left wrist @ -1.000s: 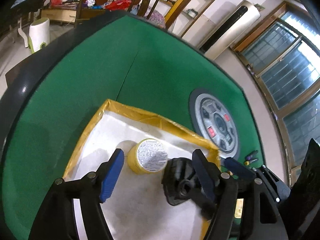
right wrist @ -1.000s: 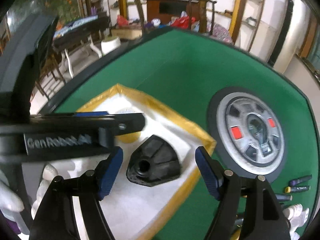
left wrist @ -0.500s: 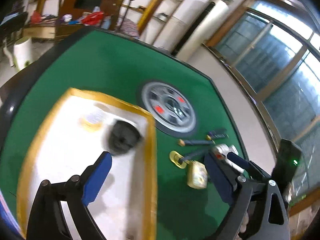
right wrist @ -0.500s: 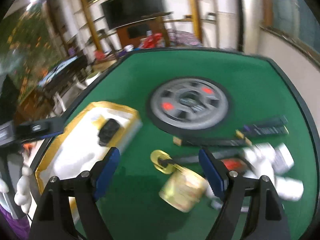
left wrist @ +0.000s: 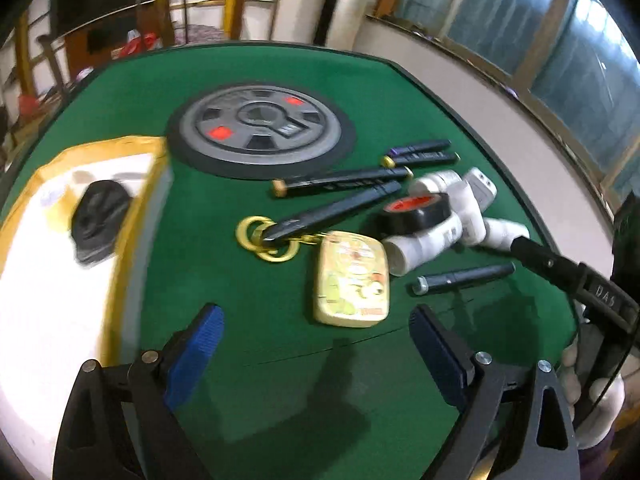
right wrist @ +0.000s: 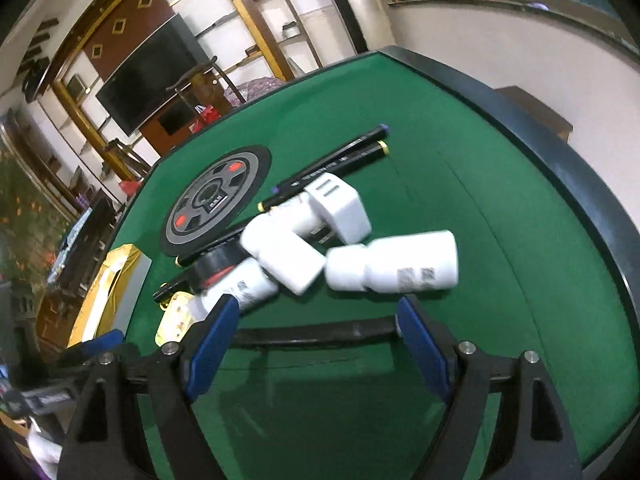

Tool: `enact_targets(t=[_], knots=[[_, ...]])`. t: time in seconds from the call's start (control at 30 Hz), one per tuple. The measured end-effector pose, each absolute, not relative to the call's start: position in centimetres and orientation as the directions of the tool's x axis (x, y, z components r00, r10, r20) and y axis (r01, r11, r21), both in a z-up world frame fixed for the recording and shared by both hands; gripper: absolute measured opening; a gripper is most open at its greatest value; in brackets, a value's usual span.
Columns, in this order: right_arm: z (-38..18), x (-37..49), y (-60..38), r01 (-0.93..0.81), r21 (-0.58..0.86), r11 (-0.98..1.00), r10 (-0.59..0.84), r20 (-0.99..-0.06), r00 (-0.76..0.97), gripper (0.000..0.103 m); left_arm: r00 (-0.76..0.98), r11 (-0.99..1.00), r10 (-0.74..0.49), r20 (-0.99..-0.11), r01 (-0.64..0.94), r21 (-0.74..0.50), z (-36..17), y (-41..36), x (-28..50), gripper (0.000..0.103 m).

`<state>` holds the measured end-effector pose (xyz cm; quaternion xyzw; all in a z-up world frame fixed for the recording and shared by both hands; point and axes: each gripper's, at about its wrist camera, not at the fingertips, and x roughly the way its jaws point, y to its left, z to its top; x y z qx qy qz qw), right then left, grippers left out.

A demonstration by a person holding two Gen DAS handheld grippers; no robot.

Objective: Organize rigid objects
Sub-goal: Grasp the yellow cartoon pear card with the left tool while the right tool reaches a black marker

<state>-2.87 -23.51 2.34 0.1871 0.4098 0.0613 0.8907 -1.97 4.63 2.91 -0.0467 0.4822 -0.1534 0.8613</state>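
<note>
grippers: left gripper (left wrist: pixel 316 338) and right gripper (right wrist: pixel 318 328), jaws spread, nothing between. loose items on green table (left wrist: pixel 248 384): yellow tin (left wrist: pixel 352 280), white pipe fittings (right wrist: pixel 392 266), markers (right wrist: pixel 340 160). black part (left wrist: pixel 98 220) lies in yellow-rimmed tray (left wrist: pixel 124 248).

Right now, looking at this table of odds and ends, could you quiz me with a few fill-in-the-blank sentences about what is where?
1. The black part lies inside the yellow-rimmed ____.
2. The table is covered in ____ felt.
3. The black tape roll has a ____ core.
4. Both the left gripper and the right gripper hold ____.

Missing words: tray; green; red; nothing
</note>
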Motion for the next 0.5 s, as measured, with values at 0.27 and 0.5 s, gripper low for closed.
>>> enact_targets(t=[0.27,0.5], knots=[[1.1,-2.5,-25.1,0.055,0.458,0.887,0.311,-0.682,0.662,0.081,0.513,0.964,-0.221,-0.830,0.243,-0.107,1.3,2.1,-1.2,0.080],[0.7,-2.5,-25.3,0.035,0.471,0.881,0.333,-0.672,0.661,0.081,0.538,0.968,-0.194,-0.820,0.238,-0.073,0.5,0.4,-0.1,0.068]])
